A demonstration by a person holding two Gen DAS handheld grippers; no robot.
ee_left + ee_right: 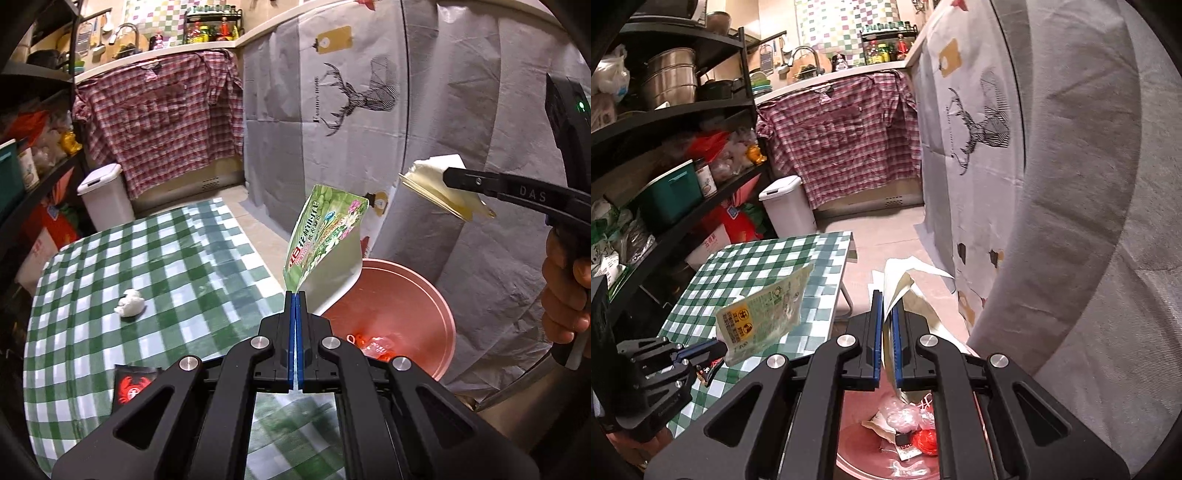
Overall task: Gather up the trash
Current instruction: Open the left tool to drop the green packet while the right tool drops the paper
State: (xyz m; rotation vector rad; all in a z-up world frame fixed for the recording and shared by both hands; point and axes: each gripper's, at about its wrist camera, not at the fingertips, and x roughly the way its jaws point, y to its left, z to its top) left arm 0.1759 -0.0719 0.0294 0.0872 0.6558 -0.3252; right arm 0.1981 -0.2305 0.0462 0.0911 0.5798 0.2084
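Observation:
My left gripper [295,293] is shut on the corner of a green printed pouch [325,236], held upright over the table edge beside a pink bin [439,295]. The same gripper [718,349] and pouch [764,314] show in the right wrist view. My right gripper [887,295] is shut on a crumpled white and yellowish paper wrapper [905,280], held above the pink bin [857,454], which holds several pieces of trash [912,424]. The right gripper [448,177] and wrapper [436,184] also show in the left wrist view. A white crumpled tissue [130,302] and a black packet with a red crab [131,384] lie on the table.
The table has a green checked cloth [177,258]. A white lidded bin [107,195] stands on the floor beyond it. Black shelves [665,155] full of goods run along the left. A grey deer-print cloth [351,110] hangs on the right.

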